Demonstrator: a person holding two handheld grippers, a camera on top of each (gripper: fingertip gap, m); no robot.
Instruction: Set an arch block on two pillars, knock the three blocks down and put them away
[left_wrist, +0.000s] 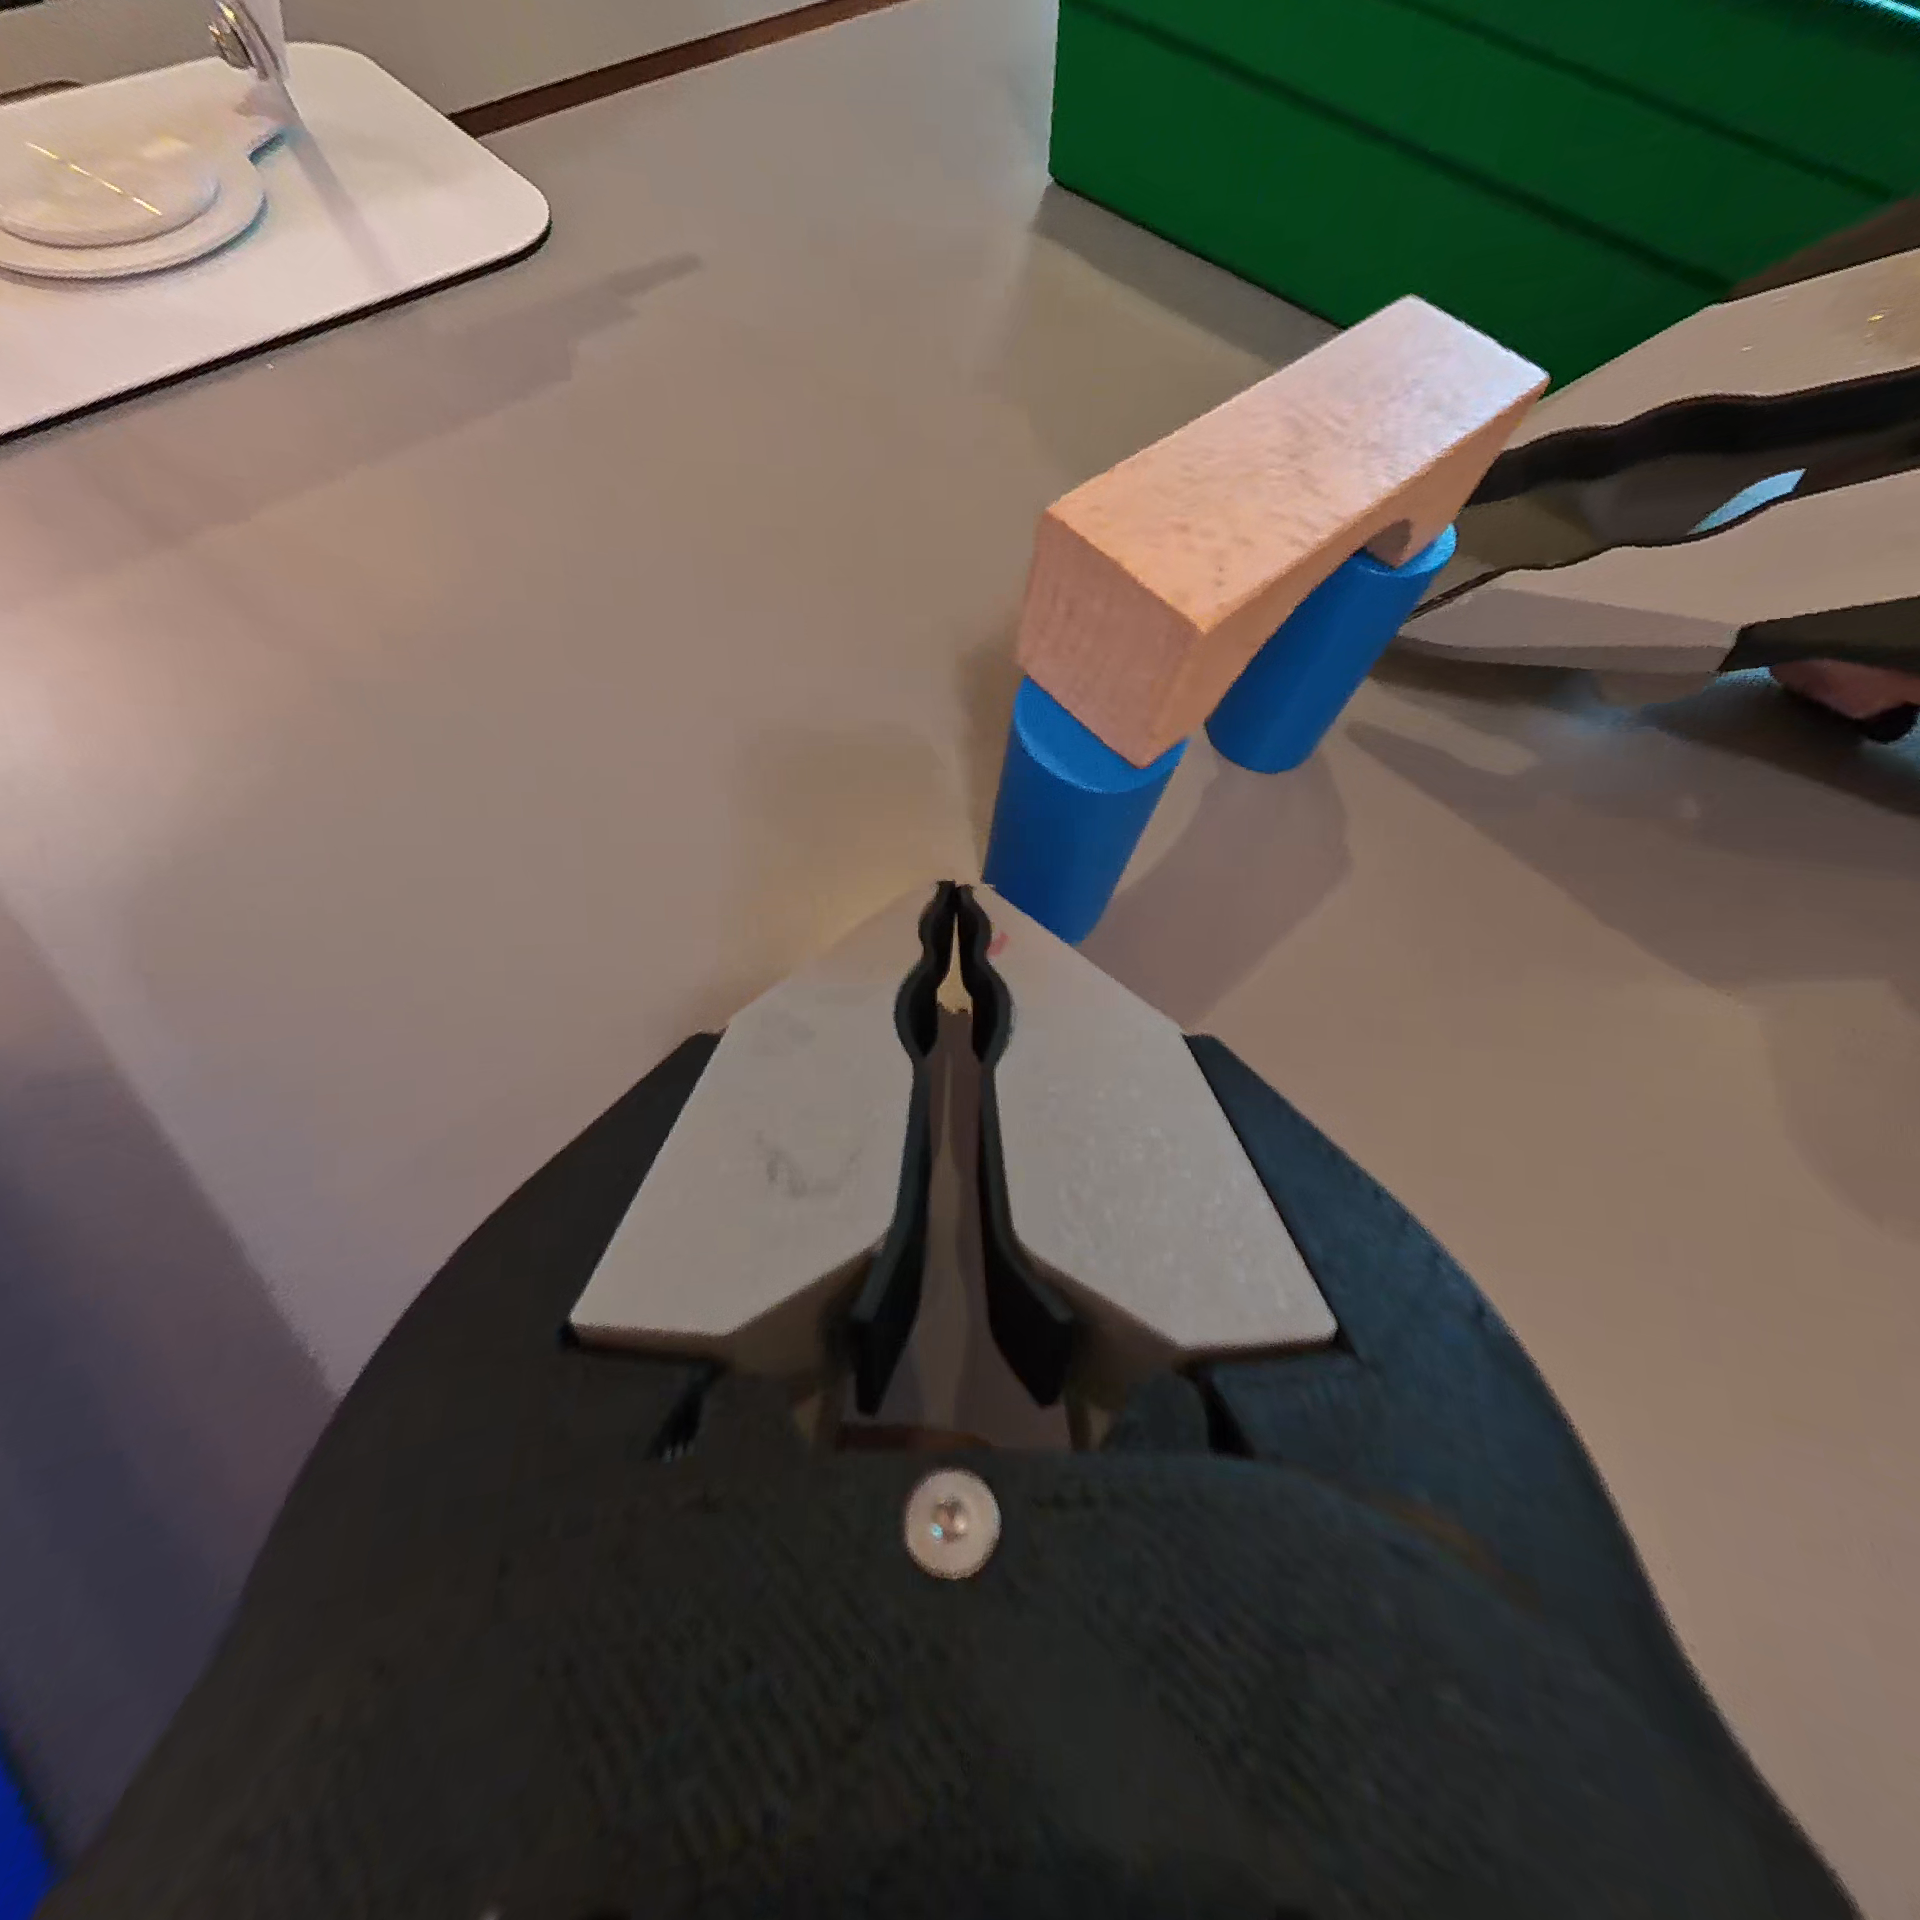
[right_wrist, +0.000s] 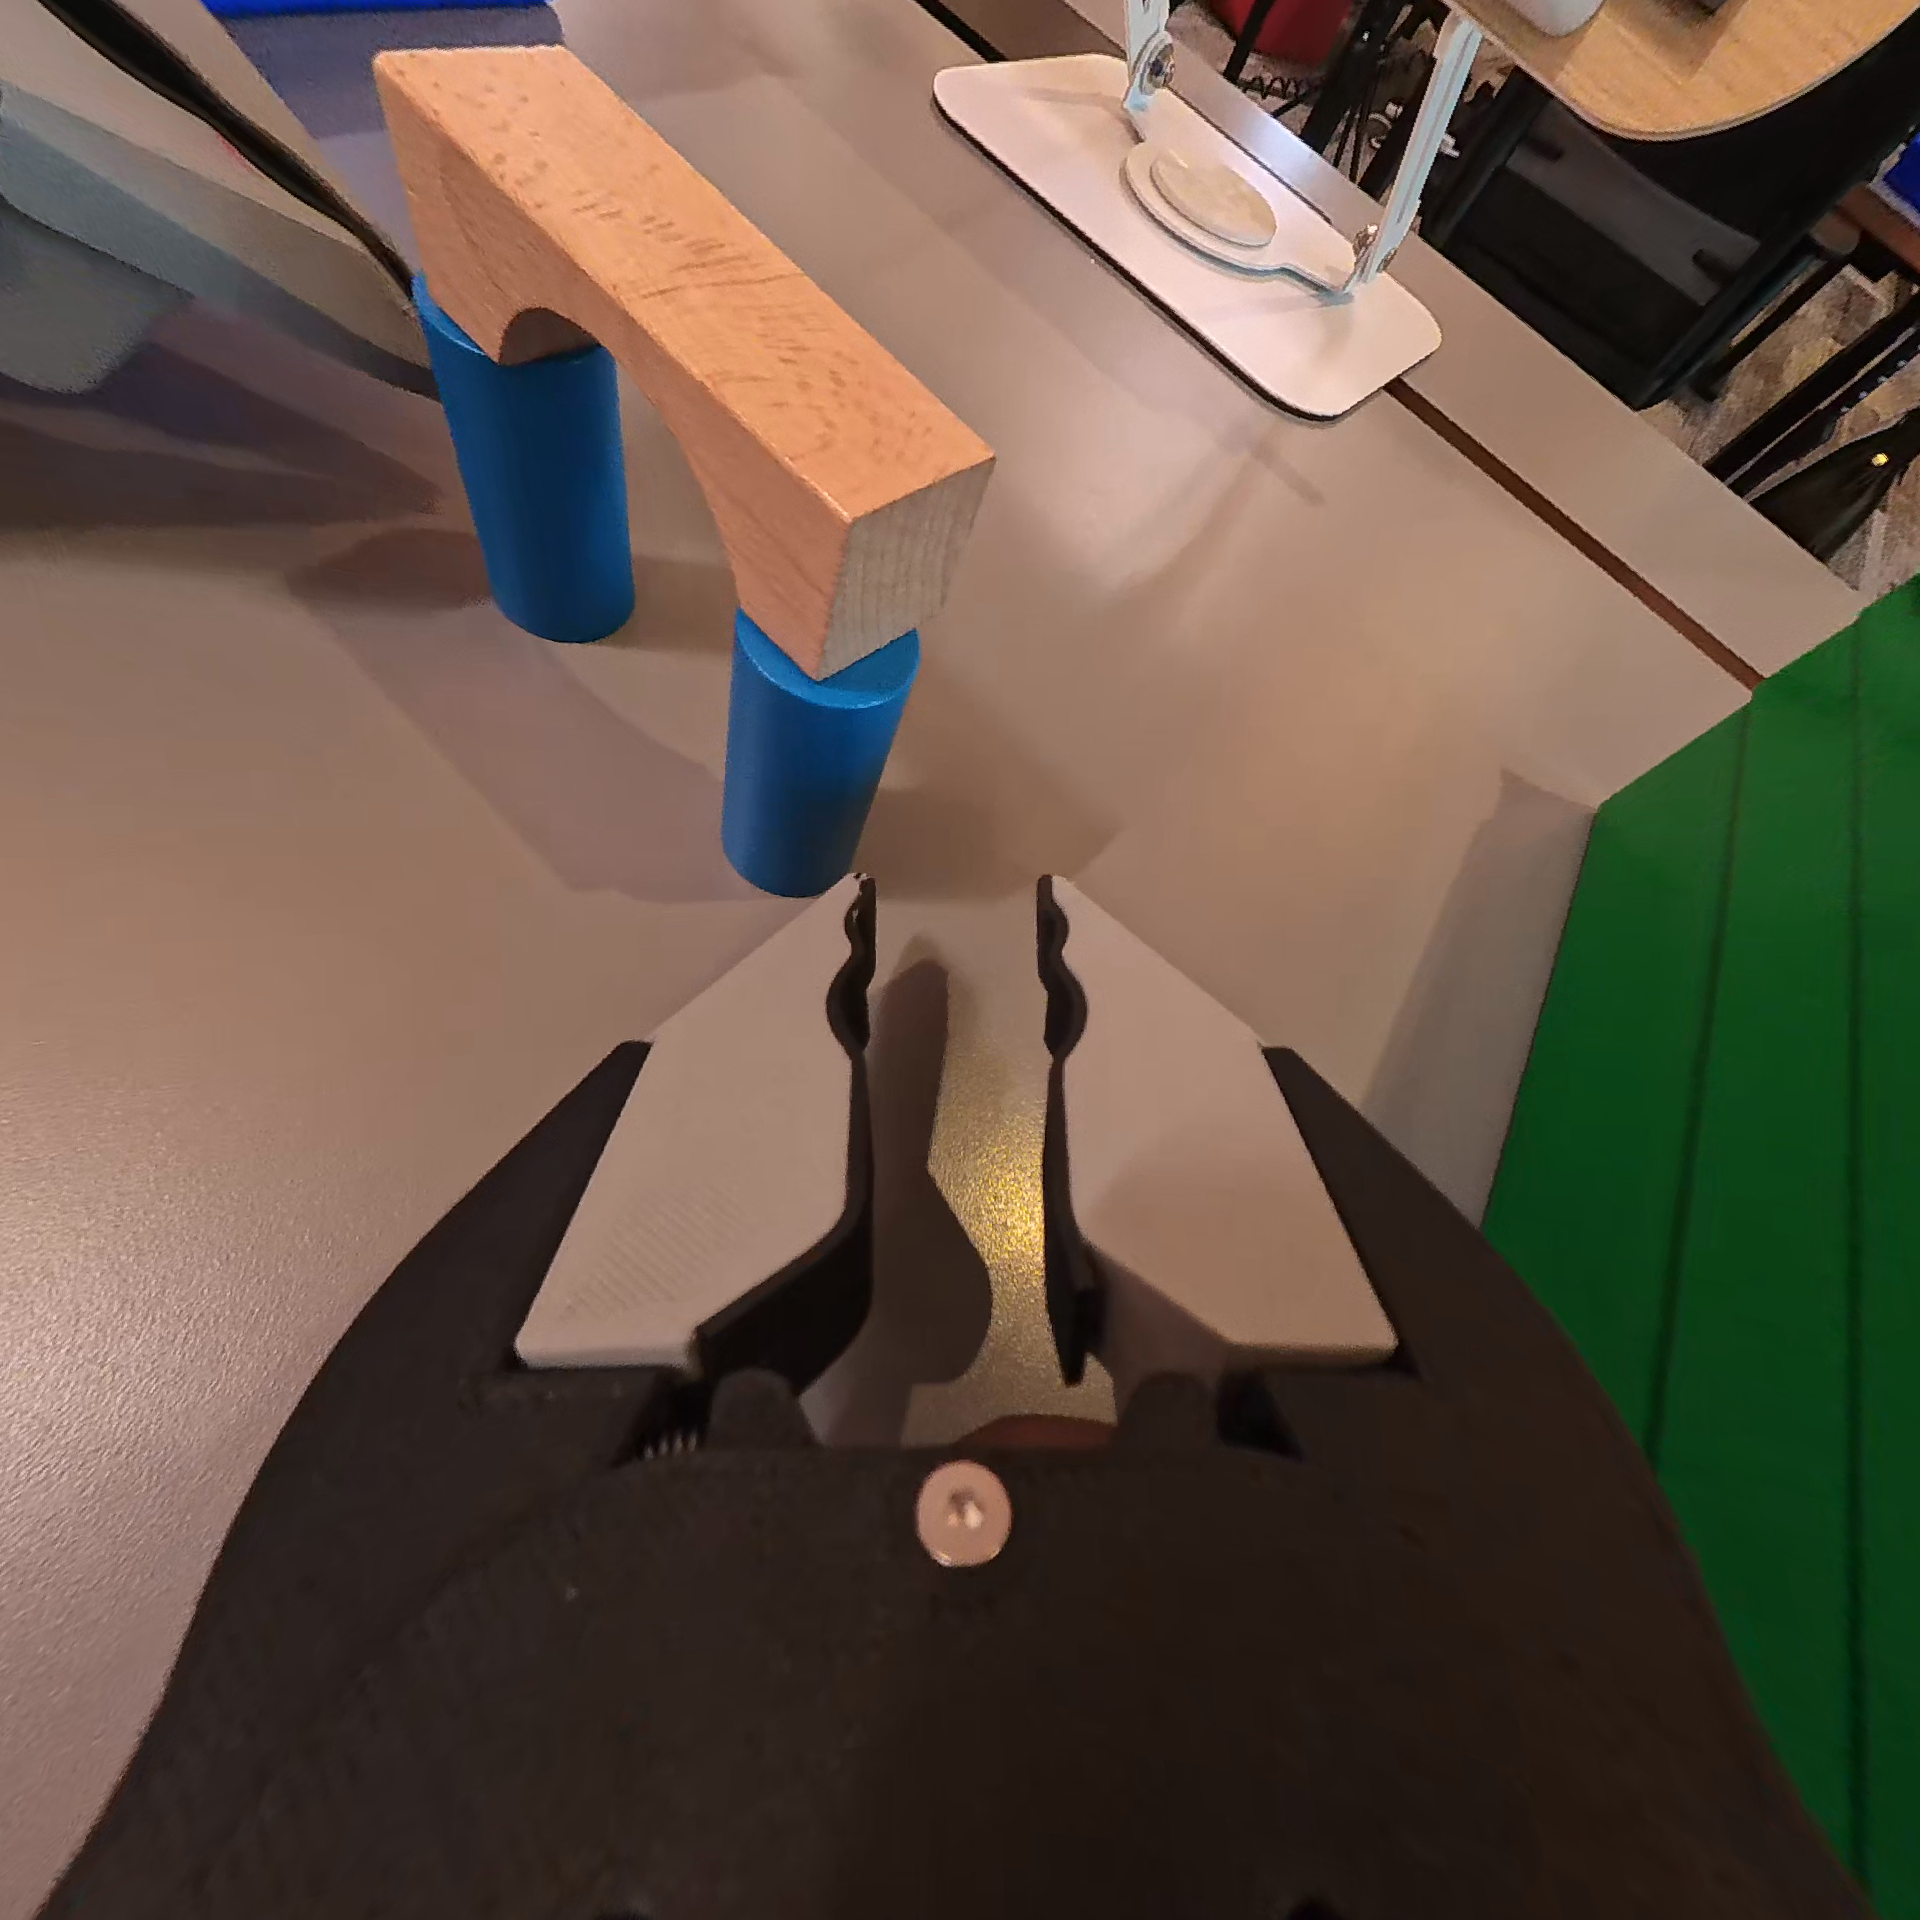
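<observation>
The wooden arch block (right_wrist: 665, 343) is resting across the tops of two blue pillars, both standing upright on the grey table (right_wrist: 260, 935). In the right wrist view, one foot of the arch is sitting on the nearer pillar (right_wrist: 805, 769) and its other foot on the farther pillar (right_wrist: 535, 478); each foot is covering only part of its pillar's round top, so a rim of blue is showing beside the wood.

The left claw (left_wrist: 958, 894) is lying low just beside the base of the pillar (left_wrist: 1070, 821) closest to it, its two black fingertips pressed together with nothing between them. Whether its tip is touching that pillar is not clear.

The right claw (right_wrist: 951, 894) is sitting just in front of the nearer pillar's base, its fingers standing apart with only bare table showing in the gap. Its left fingertip (right_wrist: 857, 904) is close to the foot of that pillar, though contact cannot be made out. In the left wrist view, the same claw is appearing beyond the far end of the arch, low over the table.

A green box (left_wrist: 1455, 156) is standing on the table behind the arch structure. Farther off, a white mat (right_wrist: 1195, 239) is lying on the table, carrying a stand with a round base.
</observation>
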